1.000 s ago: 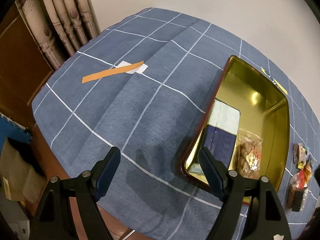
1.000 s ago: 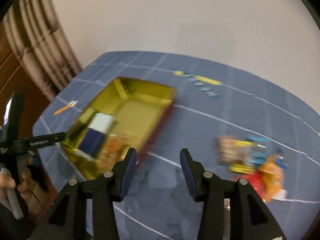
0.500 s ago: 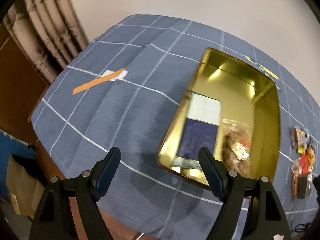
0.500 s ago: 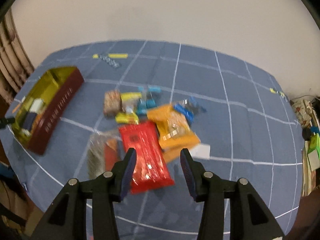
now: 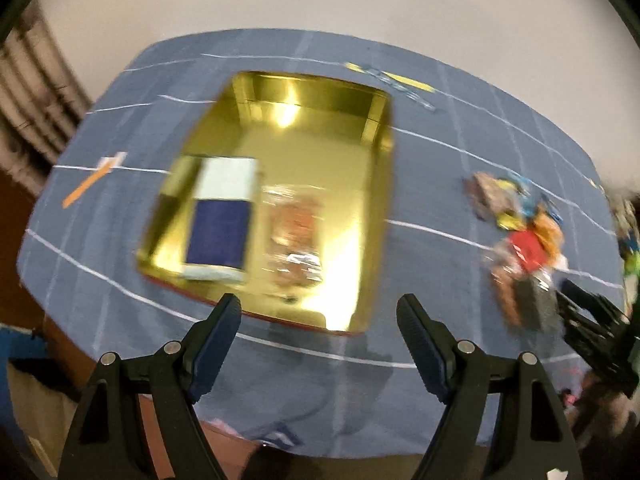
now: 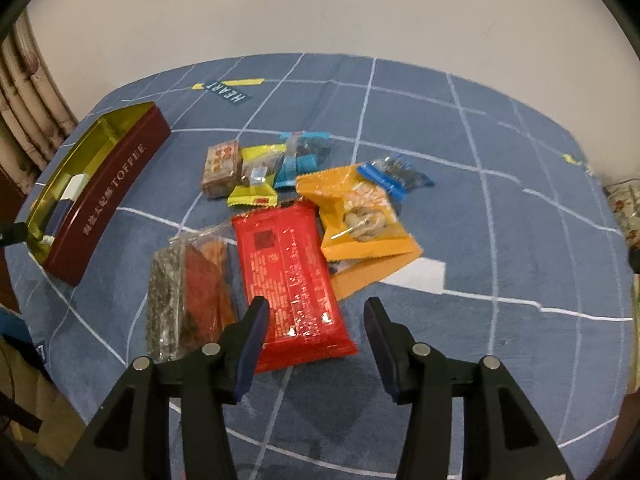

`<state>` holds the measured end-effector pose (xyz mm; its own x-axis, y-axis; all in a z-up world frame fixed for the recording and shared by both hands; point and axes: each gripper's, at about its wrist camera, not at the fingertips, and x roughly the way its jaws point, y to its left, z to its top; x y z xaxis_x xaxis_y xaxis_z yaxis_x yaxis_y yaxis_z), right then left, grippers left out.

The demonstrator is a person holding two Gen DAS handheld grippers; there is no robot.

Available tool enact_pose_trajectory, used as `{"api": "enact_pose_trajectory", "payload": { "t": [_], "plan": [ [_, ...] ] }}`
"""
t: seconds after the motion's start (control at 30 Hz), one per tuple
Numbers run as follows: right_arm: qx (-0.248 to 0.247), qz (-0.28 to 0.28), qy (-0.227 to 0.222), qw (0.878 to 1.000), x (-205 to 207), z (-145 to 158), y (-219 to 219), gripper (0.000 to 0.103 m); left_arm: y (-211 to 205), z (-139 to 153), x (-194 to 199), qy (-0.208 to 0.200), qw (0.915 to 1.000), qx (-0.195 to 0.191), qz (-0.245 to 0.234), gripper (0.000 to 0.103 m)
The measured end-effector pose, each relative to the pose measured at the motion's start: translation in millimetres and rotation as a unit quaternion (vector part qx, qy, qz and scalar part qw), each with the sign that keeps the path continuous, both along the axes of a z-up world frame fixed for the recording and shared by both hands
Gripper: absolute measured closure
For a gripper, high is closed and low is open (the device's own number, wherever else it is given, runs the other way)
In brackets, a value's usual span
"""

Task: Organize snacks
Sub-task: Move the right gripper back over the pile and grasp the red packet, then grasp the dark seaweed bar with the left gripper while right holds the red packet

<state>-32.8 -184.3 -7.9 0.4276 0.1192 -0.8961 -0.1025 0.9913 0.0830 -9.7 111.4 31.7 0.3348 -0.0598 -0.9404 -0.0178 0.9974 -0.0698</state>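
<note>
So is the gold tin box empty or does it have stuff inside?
Not empty. The tin holds a blue-and-white packet and a clear snack bag, with room left.

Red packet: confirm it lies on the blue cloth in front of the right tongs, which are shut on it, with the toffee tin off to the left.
One thing is wrong: the right tongs are open, not shut on the red packet. The right wrist view shows both fingers spread, holding nothing. The rest stands: the packet lies on the blue cloth and the toffee tin sits to the left.

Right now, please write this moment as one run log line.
left gripper: open, empty, above toffee tin | right gripper: open, empty, over red packet | pile unsorted
</note>
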Motion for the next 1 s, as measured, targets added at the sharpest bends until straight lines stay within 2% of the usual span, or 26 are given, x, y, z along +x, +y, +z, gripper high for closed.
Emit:
{"api": "enact_pose_trajectory", "payload": {
  "t": [0.1, 0.23, 0.43, 0.53, 0.73, 0.9, 1.0],
  "plan": [
    [0.011, 0.010, 0.004, 1.000, 2.9, -6.5, 1.2, 0.053, -25.0, -4.9, -3.0, 0.020, 0.9994, -0.020, -0.021, 0.026],
    [0.014, 0.021, -0.005, 1.000, 7.3, -9.4, 2.2, 0.051, -52.9, -6.2, -4.4, 0.031, 0.9985, -0.024, -0.038, 0.026],
    [0.039, 0.039, -0.001, 0.998, 15.3, -13.6, -3.5, 0.049, -78.3, -10.2, 0.5, 0.049, 0.9977, -0.029, -0.038, 0.026],
    [0.043, 0.058, -0.005, 0.997, 14.4, -12.0, 0.2, 0.048, -85.3, -10.7, 4.0, 0.050, 0.9980, -0.019, -0.033, 0.026],
    [0.035, 0.074, -0.010, 0.997, 20.8, -15.4, 6.4, 0.046, -99.3, -12.2, 6.7, 0.050, 0.9980, -0.007, -0.037, 0.026],
    [0.004, 0.104, -0.030, 0.994, 19.3, -15.9, 14.7, 0.046, -113.1, -13.0, 9.3, 0.049, 0.9976, 0.003, -0.048, 0.026],
    [0.000, 0.109, -0.038, 0.993, 17.2, -15.8, 13.5, 0.049, -123.6, -14.1, 9.9, 0.048, 0.9971, 0.006, -0.060, 0.026]
  ]
}}
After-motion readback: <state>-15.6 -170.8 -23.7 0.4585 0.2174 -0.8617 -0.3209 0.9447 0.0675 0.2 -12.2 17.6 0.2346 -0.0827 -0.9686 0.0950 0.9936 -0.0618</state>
